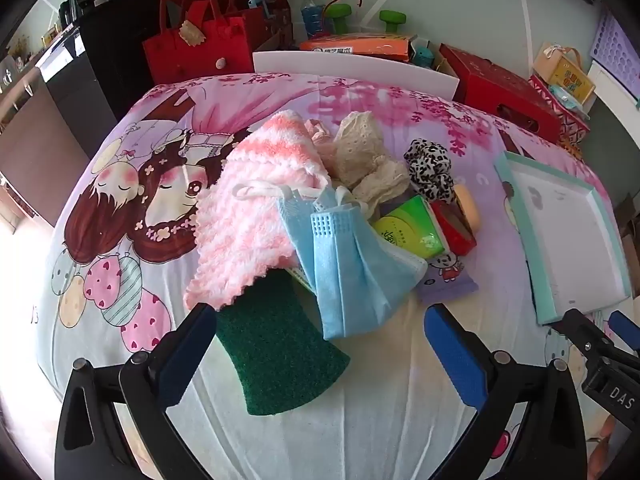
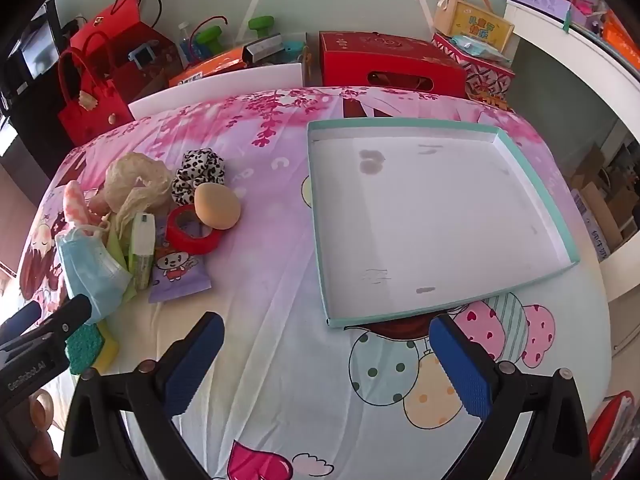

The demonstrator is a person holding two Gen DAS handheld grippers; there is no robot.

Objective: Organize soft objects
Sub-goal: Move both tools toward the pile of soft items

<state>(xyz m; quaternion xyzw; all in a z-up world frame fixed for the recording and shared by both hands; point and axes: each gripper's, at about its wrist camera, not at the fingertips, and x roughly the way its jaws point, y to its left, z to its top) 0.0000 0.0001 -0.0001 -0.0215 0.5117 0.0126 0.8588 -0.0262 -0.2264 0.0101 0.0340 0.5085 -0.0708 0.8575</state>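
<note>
Soft objects lie heaped on left part of bedsheet: pink towel, blue masks, green sponge, lace cloth, leopard scrunchie. Empty tray waits at right, likely as place for sorted pieces. Your left gripper hangs spread wide, holds nothing; sponge and mask lie between its fingers, not pinched. Your right gripper also wide, empty; pile far left of it, tray edge just beyond its fingertips.
</note>
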